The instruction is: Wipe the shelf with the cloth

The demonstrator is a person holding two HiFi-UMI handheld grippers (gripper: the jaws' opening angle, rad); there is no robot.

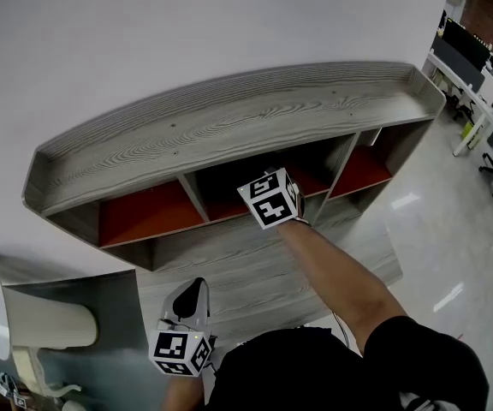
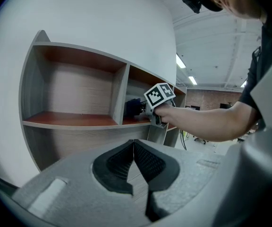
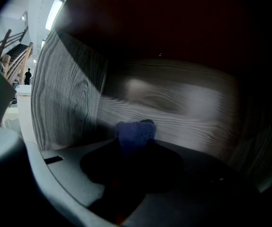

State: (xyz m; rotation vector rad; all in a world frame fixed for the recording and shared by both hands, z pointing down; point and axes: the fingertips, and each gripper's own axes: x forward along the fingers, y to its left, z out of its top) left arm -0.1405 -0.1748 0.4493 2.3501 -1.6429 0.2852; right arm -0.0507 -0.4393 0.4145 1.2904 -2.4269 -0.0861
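Wiping under way: deep in the middle compartment of the shelf [image 1: 229, 127], my right gripper [image 3: 134, 144] pinches the blue cloth [image 3: 136, 129] between its fingers, seemingly to reach the back panel. My left gripper [image 2: 135, 150], fingers pressed together and empty, waits low before the shelf's front.

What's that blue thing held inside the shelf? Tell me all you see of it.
A small dark blue cloth, soft-looking and bunched into a wad, pinched between the jaws of the right gripper with its rounded end poking past their tips. It is inside the shadowed middle compartment of the shelf, near the wood-grain back panel; contact with the wood is unclear.
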